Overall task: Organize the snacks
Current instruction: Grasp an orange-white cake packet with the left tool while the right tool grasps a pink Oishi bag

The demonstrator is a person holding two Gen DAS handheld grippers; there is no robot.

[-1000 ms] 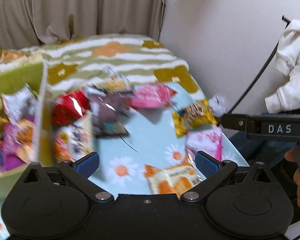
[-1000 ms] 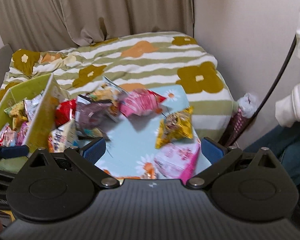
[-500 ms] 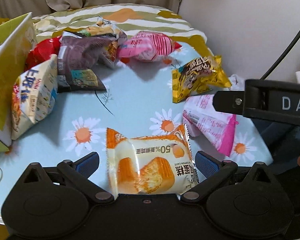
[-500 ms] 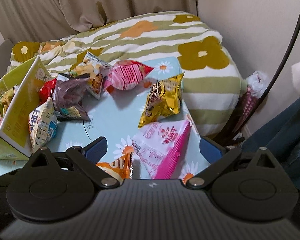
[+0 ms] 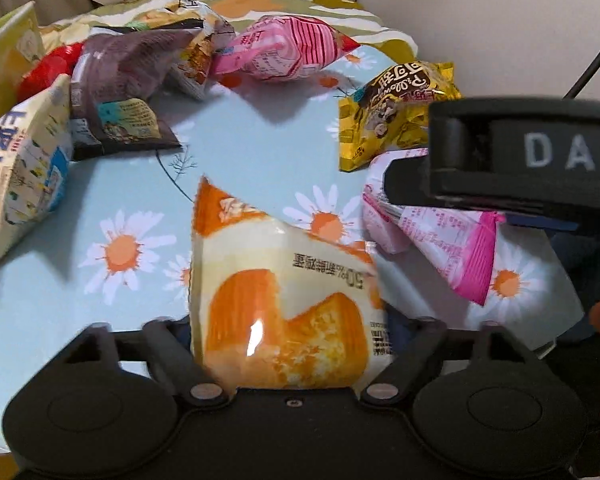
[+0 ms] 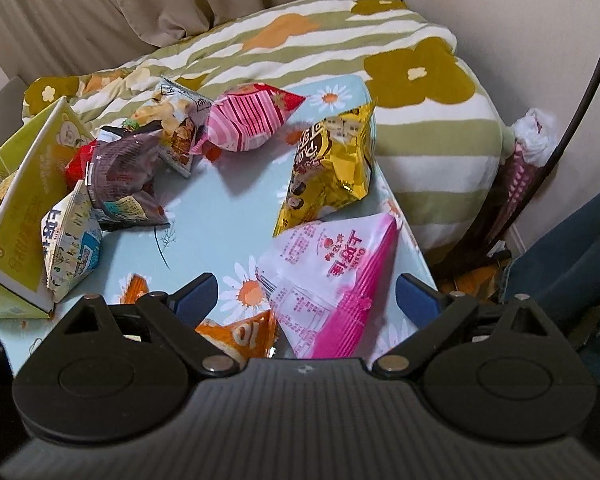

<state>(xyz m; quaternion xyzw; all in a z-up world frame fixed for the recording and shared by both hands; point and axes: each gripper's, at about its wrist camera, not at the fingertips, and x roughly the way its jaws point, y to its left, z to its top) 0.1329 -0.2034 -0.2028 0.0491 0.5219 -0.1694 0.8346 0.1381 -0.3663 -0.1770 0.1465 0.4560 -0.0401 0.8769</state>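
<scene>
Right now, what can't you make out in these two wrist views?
- Left gripper pads: left wrist view, hidden behind the orange-and-white cake packet.
- Green cardboard snack box: contents hidden by its flap, cut by the right wrist view's edge.
- Red packet: mostly buried under the purple bag.

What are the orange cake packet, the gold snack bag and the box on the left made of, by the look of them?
Orange cake packet: thin glossy plastic film, going by the bright glare spot and soft creases. Gold snack bag: probably metallised foil-like film, shiny with sharp crinkles. Green box: likely printed cardboard, with matte, flat, stiff walls and a straight pale cut edge.
</scene>
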